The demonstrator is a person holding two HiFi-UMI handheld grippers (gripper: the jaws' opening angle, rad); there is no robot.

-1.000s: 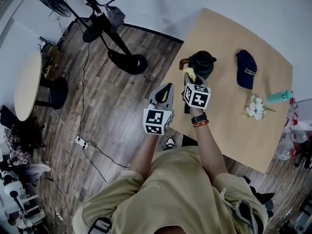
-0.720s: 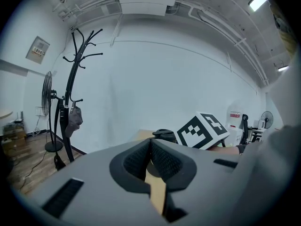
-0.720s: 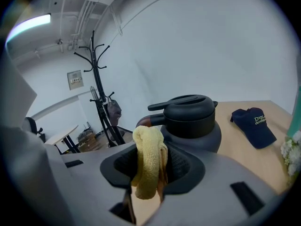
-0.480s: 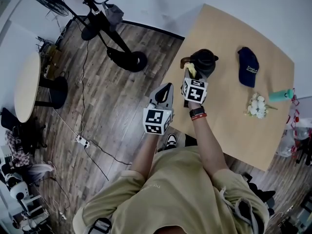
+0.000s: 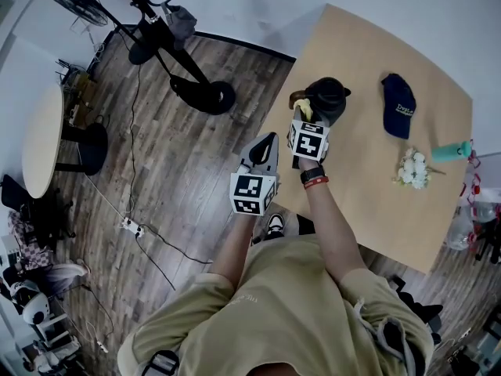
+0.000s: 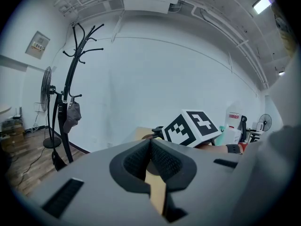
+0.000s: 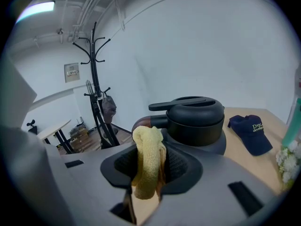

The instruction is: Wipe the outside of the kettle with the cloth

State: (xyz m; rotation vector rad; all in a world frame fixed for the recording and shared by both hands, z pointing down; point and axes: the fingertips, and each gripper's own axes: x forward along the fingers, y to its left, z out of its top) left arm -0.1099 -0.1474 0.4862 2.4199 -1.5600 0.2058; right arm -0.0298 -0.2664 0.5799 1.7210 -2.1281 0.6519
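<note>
A black kettle (image 5: 327, 99) with a brown handle (image 7: 141, 123) stands near the left edge of the light wooden table (image 5: 368, 186). My right gripper (image 5: 304, 118) is shut on a yellow cloth (image 7: 149, 160), which it holds just in front of the kettle (image 7: 195, 121), at its near side. My left gripper (image 5: 266, 142) hangs over the floor to the left of the table's edge; its jaws are shut with nothing between them (image 6: 150, 157).
A dark blue cap (image 5: 398, 105) lies right of the kettle. White flowers (image 5: 412, 169) and a teal bottle (image 5: 450, 152) sit nearer the right edge. A coat stand (image 5: 168, 41) and a fan (image 5: 74, 2) are on the wooden floor at left.
My right gripper has moved forward with the cloth, closer to the kettle. The left gripper has stayed in place.
</note>
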